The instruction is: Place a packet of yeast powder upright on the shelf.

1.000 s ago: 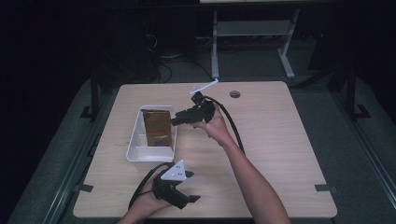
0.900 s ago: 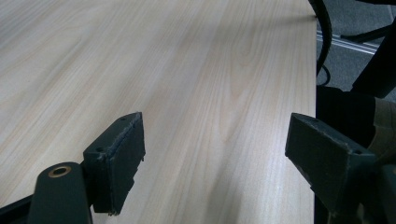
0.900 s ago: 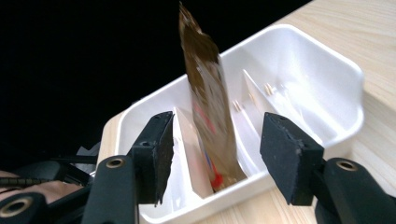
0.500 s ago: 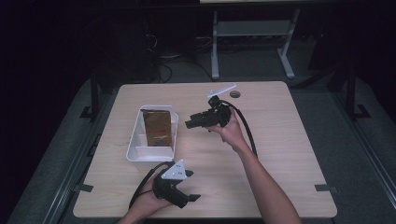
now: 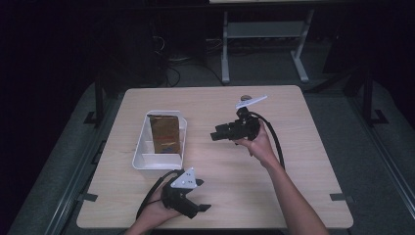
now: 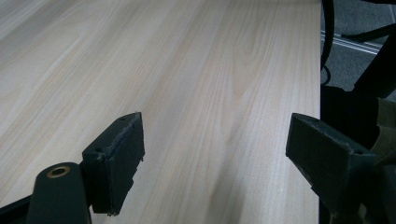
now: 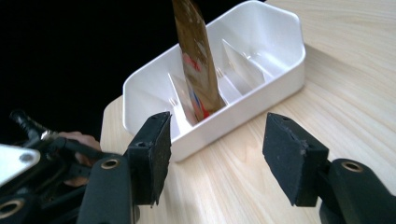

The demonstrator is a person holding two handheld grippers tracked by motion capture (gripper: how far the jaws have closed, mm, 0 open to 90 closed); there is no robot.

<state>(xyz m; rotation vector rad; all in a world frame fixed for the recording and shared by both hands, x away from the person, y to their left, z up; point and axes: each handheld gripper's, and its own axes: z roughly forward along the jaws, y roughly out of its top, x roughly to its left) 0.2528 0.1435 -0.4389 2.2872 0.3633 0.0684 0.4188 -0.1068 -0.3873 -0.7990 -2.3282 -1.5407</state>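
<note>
The brown packet [image 5: 165, 133] stands tilted in my white divided tray [image 5: 142, 159] on the desk [image 5: 293, 166]. My right tool [image 5: 215, 133] sits beside the tray, apart from it, its jaws just widened and bare. My left tool [image 5: 203, 209] rests spread near the desk's front edge, nothing between its jaws.

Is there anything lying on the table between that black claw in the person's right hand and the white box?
No. In the high view, bare wooden table separates the right gripper from the white divided tray. The right gripper view shows its open jaws empty, facing the tray.
</note>
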